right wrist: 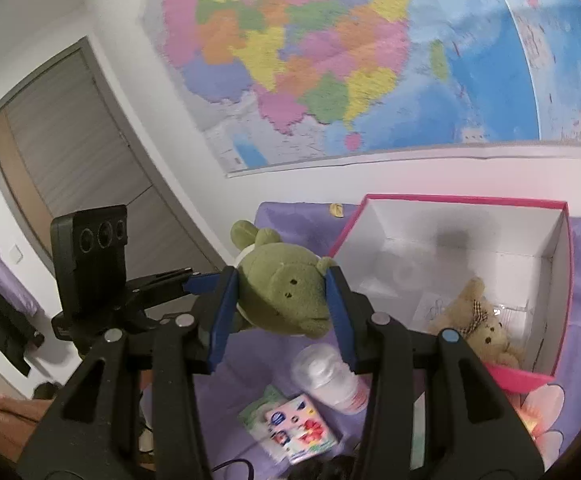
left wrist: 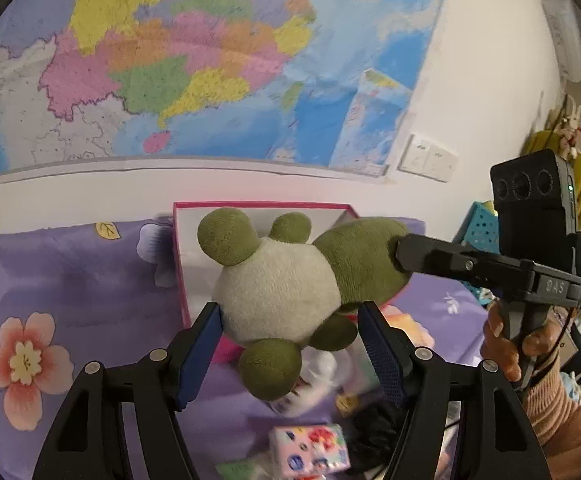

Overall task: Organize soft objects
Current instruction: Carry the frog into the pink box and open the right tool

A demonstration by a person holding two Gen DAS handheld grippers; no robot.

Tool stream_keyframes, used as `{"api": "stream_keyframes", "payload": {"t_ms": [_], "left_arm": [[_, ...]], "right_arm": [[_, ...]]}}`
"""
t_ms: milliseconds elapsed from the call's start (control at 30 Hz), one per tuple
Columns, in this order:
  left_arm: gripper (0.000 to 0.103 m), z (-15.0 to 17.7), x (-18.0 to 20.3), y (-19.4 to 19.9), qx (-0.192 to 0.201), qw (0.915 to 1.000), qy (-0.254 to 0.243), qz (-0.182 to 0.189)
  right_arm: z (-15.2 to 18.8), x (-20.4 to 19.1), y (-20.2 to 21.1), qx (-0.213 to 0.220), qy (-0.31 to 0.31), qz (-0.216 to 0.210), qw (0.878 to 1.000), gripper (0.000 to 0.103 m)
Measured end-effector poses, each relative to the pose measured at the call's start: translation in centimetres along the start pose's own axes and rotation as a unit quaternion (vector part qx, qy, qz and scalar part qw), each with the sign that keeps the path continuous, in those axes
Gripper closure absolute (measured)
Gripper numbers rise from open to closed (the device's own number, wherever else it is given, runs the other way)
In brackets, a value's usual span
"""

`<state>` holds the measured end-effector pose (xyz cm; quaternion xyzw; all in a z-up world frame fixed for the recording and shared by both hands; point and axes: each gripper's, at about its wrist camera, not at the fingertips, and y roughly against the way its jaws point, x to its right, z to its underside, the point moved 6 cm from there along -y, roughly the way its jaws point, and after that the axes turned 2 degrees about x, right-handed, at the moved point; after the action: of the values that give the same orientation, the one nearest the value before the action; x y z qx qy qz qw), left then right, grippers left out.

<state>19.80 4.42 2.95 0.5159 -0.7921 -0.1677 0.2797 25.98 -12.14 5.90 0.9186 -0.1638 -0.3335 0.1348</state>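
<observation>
Green plush frog [left wrist: 286,280] held in the air between both grippers, above the purple floral bedspread [left wrist: 70,280] and just near of the pink-rimmed box [right wrist: 562,280].

Left gripper [left wrist: 290,344]: jaws at a middling width, blue pads [left wrist: 200,356] flanking the frog's pale belly and lower legs; left pad touching the belly, right pad close beside a leg, contact there hard to tell. Gripping the body, as far as visible.

Right gripper [right wrist: 280,312]: jaws narrower, blue pads [right wrist: 220,320] pressed against both sides of the frog's green head, face turned toward that camera. Seen from the left wrist view as a black finger dug into the head at right, carried by a hand [left wrist: 506,344] in a pinkish knitted sleeve [left wrist: 562,420].

Box open, white inside, lying on the bedspread against the far wall; tan teddy bear [right wrist: 478,320] in its near right corner.

On the bedspread below the frog: white plastic bottle [right wrist: 330,380] on its side, small colourful printed packet [right wrist: 302,432] near it, green packet [right wrist: 258,412] just left of that, something black [left wrist: 374,432] at the near edge, too blurred to name.

Large coloured wall map [left wrist: 190,60] on the far wall above the box. White wall switch [left wrist: 428,158] right of the map. Grey door [right wrist: 70,152] at the left in the right wrist view.
</observation>
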Motion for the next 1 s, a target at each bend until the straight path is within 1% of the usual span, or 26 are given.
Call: {"api": "stream_keyframes", "payload": {"t_ms": [200, 333, 500, 567, 600, 700, 767, 800, 900, 1000], "left_arm": [[0.033, -0.6, -1.6, -3.9, -0.030, 0.9993, 0.003, -0.024], [0.033, -0.6, -2.3, -5.9, -0.048, 0.9982, 0.003, -0.037], [0.033, -0.2, -3.2, -7.8, -0.071, 0.9963, 0.007, -0.049], [0.038, -0.1, -3.2, -8.1, -0.073, 0.9962, 0.007, -0.046], [0.039, -0.1, -3.2, -8.2, -0.075, 0.9964, 0.011, -0.040], [0.039, -0.2, -3.0, -7.9, -0.066, 0.9966, 0.006, -0.048], [0.039, -0.3, -3.0, -7.5, -0.060, 0.9968, 0.008, -0.051], [0.039, -0.2, -3.0, -7.1, -0.055, 0.9971, 0.009, -0.053], [0.039, 0.0, -3.0, -5.7, -0.040, 0.9974, 0.013, -0.059], [0.038, 0.2, -2.6, -4.1, -0.022, 0.9981, 0.014, -0.056]], "right_arm": [[-0.3, 3.5, -2.4, -0.016, -0.035, 0.008, 0.999, 0.056], [-0.2, 5.9, -3.9, -0.028, -0.060, 0.011, 0.998, 0.056], [0.3, 8.0, -5.3, -0.043, -0.084, 0.015, 0.995, 0.056], [0.5, 8.8, -5.8, -0.050, -0.097, 0.019, 0.994, 0.054], [0.7, 9.2, -6.1, -0.056, -0.100, 0.023, 0.993, 0.053], [1.5, 10.0, -7.3, -0.082, -0.102, 0.051, 0.990, 0.053], [1.9, 10.7, -7.5, -0.088, -0.098, 0.081, 0.988, 0.053], [2.0, 11.0, -7.3, -0.086, -0.101, 0.089, 0.987, 0.053], [1.9, 11.1, -6.4, -0.077, -0.103, 0.092, 0.987, 0.053], [1.5, 9.8, -4.6, -0.066, -0.091, 0.082, 0.990, 0.053]]}}
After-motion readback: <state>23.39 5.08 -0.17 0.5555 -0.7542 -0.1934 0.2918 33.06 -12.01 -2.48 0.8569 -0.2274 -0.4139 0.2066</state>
